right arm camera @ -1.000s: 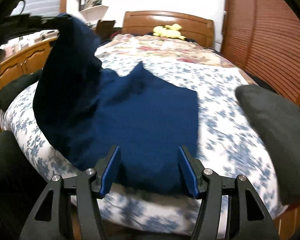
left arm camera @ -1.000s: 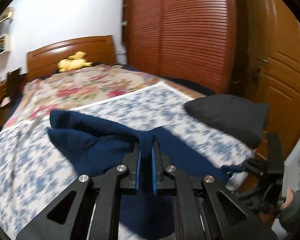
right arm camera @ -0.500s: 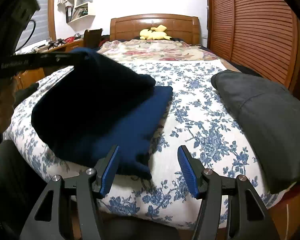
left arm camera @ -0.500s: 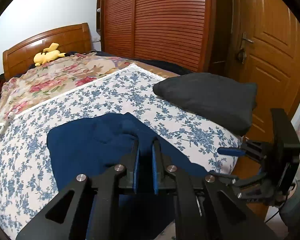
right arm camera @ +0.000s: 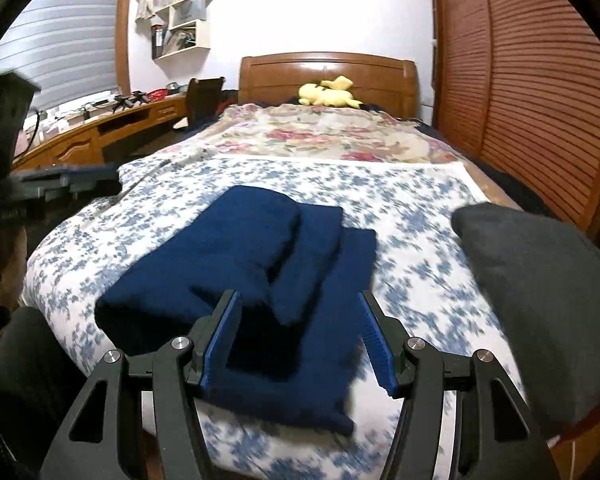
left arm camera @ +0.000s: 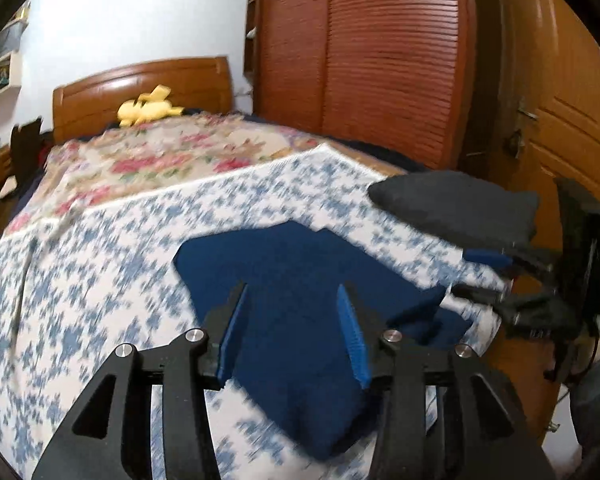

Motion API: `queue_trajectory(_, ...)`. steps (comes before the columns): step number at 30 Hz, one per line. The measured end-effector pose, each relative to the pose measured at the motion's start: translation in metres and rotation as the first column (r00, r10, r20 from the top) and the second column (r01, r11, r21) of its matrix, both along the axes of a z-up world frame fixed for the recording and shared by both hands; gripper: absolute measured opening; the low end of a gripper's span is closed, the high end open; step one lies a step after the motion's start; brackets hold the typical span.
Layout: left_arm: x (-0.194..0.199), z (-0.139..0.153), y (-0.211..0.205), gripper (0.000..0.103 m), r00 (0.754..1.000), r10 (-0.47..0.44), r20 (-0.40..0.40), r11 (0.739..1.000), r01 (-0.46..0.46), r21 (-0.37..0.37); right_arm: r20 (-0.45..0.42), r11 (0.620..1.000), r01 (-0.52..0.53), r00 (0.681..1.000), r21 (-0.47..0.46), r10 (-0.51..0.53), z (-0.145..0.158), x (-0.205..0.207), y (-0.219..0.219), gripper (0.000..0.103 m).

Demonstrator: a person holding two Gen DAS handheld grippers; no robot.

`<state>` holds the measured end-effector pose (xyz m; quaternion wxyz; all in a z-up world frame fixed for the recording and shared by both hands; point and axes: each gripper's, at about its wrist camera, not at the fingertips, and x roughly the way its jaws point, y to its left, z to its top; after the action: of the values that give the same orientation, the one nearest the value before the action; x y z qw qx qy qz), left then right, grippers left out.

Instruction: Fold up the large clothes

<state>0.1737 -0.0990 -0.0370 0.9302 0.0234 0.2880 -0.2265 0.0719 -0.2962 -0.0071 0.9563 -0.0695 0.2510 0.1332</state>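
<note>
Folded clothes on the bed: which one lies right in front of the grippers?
The navy blue garment, lying folded at the bed's near edge; the dark grey one sits apart, toward the wardrobe side.

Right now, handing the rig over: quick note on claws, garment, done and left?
Left claw: jaws opening, nothing pinched; navy garment lies below.
Right claw: open, empty, over the garment's near edge.
Garment: on the blue floral sheet, folded into overlapping layers, edges uneven.
Dark grey folded garment lies apart at the bed's right edge.
Done: fold laid and released.
Left: probably squaring the layers.
</note>
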Motion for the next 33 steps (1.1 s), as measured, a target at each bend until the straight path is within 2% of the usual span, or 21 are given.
queue_trajectory(7, -0.008, -0.035, 0.044, 0.046, 0.997, 0.063, -0.035, 0.998, -0.062, 0.031, -0.05, 0.999, -0.035, 0.998, -0.018, 0.034, -0.012, 0.036, 0.024, 0.061)
queue_trajectory(12, -0.014, -0.049, 0.064, 0.047, 0.996, 0.073, -0.048, 0.997, -0.072, 0.017, -0.138, 0.998, -0.056, 0.989, 0.012, 0.057, -0.022, 0.064, 0.026, 0.061)
queue_trajectory(14, -0.019, -0.053, 0.073, 0.053, 0.996, 0.08, -0.043, 0.997, -0.08, 0.015, -0.159, 0.998, -0.055, 0.986, -0.001, 0.054, -0.024, 0.075, 0.028, 0.061)
queue_trajectory(17, -0.025, -0.058, 0.082, 0.075, 0.995, 0.093, -0.025, 0.996, -0.092, 0.014, -0.21, 0.998, -0.066, 0.975, 0.019, 0.068, -0.03, 0.089, 0.03, 0.061)
queue_trajectory(23, -0.028, -0.066, 0.1, 0.077, 0.992, 0.125, -0.027, 0.992, -0.125, -0.01, -0.242, 0.997, -0.073, 0.967, 0.015, 0.075, -0.035, 0.096, 0.04, 0.061)
queue_trajectory(25, -0.028, -0.069, 0.104, 0.077, 0.991, 0.133, -0.031, 0.991, -0.133, -0.012, -0.229, 0.997, -0.076, 0.971, 0.003, 0.075, -0.032, 0.093, 0.043, 0.05)
queue_trajectory(27, -0.028, -0.07, 0.105, 0.077, 0.99, 0.138, -0.034, 0.99, -0.138, -0.013, -0.202, 0.997, -0.08, 0.976, -0.011, 0.077, -0.029, 0.088, 0.044, 0.023)
queue_trajectory(30, -0.028, -0.071, 0.106, 0.077, 0.989, 0.142, -0.034, 0.99, -0.143, -0.017, -0.172, 0.991, -0.129, 0.976, 0.03, 0.133, -0.017, 0.081, 0.042, 0.011)
queue_trajectory(33, -0.028, -0.071, 0.105, 0.077, 0.99, 0.141, -0.031, 0.99, -0.141, -0.023, -0.097, 0.988, -0.153, 0.983, 0.026, 0.155, 0.005, 0.068, 0.043, 0.01)
